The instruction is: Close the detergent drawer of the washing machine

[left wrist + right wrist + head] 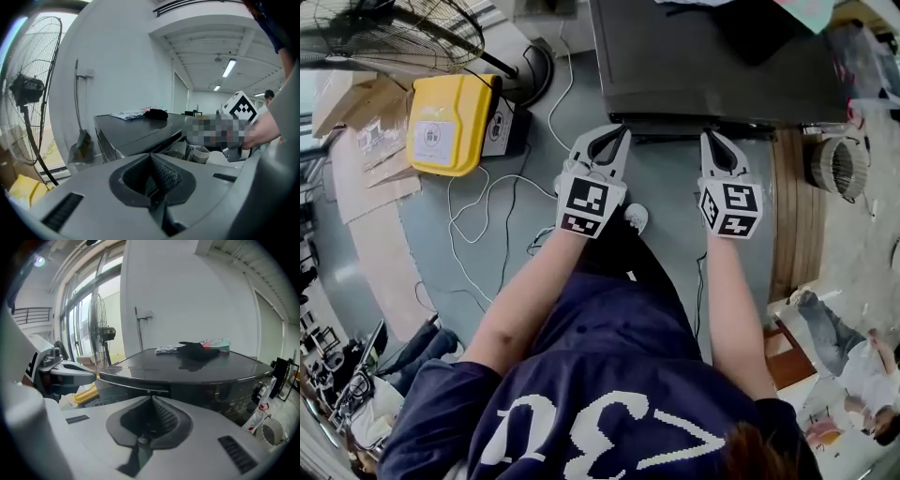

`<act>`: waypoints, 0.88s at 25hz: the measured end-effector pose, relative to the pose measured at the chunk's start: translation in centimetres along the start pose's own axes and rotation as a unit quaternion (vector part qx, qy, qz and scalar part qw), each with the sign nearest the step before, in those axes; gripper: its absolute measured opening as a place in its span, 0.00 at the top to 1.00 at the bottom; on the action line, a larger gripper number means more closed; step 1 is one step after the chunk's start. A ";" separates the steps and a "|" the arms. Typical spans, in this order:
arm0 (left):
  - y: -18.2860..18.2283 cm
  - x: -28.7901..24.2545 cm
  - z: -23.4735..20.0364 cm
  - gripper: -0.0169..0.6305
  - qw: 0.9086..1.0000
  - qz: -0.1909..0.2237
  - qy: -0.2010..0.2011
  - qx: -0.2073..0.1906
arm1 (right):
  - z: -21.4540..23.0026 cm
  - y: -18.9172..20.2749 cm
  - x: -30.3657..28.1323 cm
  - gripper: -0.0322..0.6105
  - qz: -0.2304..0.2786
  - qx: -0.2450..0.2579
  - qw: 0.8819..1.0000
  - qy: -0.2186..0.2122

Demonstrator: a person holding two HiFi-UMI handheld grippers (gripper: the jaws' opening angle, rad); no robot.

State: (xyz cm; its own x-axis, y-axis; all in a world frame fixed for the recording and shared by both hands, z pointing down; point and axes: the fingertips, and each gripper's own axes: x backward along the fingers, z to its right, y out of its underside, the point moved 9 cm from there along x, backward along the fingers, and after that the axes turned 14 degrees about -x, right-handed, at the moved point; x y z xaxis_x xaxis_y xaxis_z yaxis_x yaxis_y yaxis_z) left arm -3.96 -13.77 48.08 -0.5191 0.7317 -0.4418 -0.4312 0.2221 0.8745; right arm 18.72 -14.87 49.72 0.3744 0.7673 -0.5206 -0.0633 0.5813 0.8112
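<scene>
Navy shirt (pixel 609 394): white print.
Left gripper (pixel 623 131): clenched, empty.
Right gripper (pixel 711 136): clenched, empty, near washing machine (pixel 722 66).
Machine top (pixel 220 364): dark cloth (pixel 199 350), papers (pixel 166 350).
Yellow box (pixel 450 122): contents hidden.

A tall pedestal fan (pixel 394 33) with a wire cage stands at the upper left of the head view, its round base (pixel 532 70) on the grey floor (pixel 670 183). Near it lies a yellow plastic container (pixel 450 122) with a round label, and a black box (pixel 502 127) sits just beside it on the right. Flattened cardboard (pixel 366 141) lies on the container's other side. White cables (pixel 483 220) loop loosely over the floor below it. At the far right sits a round, ribbed white object (pixel 839 164) — perhaps a small fan, though the view is too poor to say — beside a strip of wooden boards (pixel 787 216). A long-handled tool (pixel 77 93) stands against the white wall (pixel 126 61), and strip lights (pixel 228 68) glow on the ceiling.
</scene>
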 end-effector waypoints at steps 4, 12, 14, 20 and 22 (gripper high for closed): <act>-0.1 -0.4 -0.4 0.95 1.000 0.000 -0.009 -0.003 | 0.0 -0.4 -0.6 0.92 0.003 0.003 1.000 0.000; -0.2 -0.9 -0.5 0.95 1.000 0.001 -0.025 0.001 | 0.2 -0.5 -1.2 0.92 0.009 0.001 1.000 0.006; -0.2 -1.0 -0.4 0.95 1.000 0.002 -0.028 0.005 | 0.2 -0.4 -1.2 0.92 0.012 -0.004 1.000 0.007; -0.3 -1.6 -0.7 0.95 0.999 -0.001 -0.044 0.011 | 0.3 -0.5 -1.9 0.92 0.019 -0.018 1.000 0.011; -0.8 -1.9 -0.7 0.95 0.999 -0.005 -0.047 -0.010 | 0.3 -0.7 -2.2 0.92 0.024 -0.015 1.000 0.009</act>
State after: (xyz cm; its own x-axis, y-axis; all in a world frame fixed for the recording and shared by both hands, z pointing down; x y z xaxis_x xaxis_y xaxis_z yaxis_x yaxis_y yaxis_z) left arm -3.13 -15.80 48.09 -0.4431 0.7872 -0.4289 -0.4512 0.2176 0.8655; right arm 18.20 -17.01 50.35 0.3538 0.7989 -0.4864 -0.1077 0.5514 0.8273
